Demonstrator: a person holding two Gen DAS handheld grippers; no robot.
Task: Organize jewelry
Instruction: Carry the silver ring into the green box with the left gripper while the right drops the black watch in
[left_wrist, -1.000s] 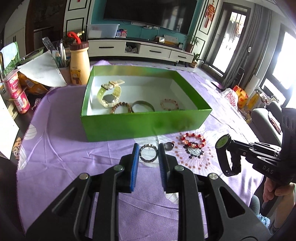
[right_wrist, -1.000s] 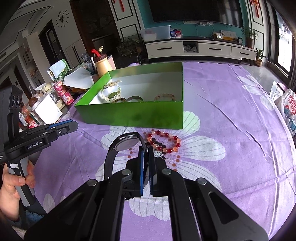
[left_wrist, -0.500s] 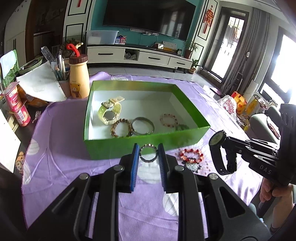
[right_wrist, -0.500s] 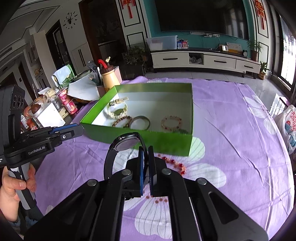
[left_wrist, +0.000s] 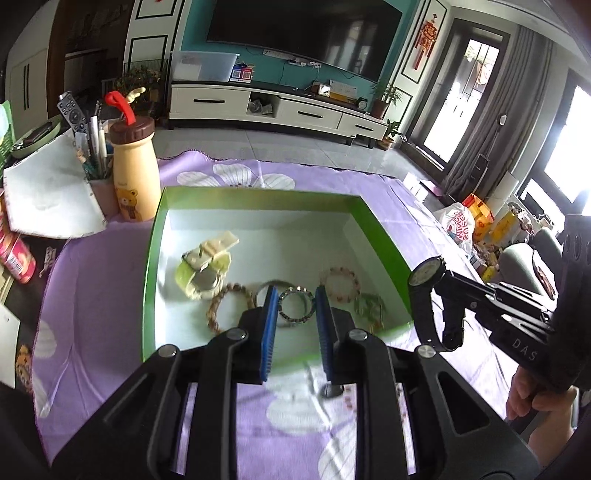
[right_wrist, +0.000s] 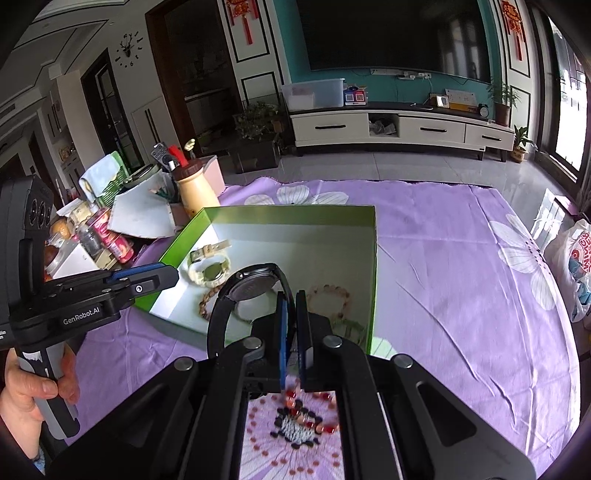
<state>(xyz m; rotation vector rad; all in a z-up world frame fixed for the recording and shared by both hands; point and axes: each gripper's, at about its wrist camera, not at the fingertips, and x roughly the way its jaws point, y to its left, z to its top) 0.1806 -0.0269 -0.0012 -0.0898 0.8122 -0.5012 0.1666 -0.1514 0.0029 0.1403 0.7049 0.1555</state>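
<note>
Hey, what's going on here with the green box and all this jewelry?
A person is sorting jewelry into a green box on a purple tablecloth, using a handheld gripper in each hand. The left gripper holds a small beaded ring bracelet over the box. The right gripper is shut on the strap of a black watch, also over the box. Inside already lie a pale green watch and several bracelets. A red bead bracelet remains on the cloth.

One green box (left_wrist: 151, 258) sits mid-frame, and inside it I count one pale watch (left_wrist: 203, 269), one wooden bead bracelet (left_wrist: 229, 306), one metal bangle (left_wrist: 266, 286), one pink bead bracelet (left_wrist: 341, 282) and one greenish bracelet (left_wrist: 369, 308). Two grippers are up: the left gripper (left_wrist: 294, 308) carries one studded ring bracelet (left_wrist: 294, 306), the right gripper (right_wrist: 291, 321) one black watch (right_wrist: 251, 286). One red bead bracelet (right_wrist: 314, 398) lies at lower centre.
</note>
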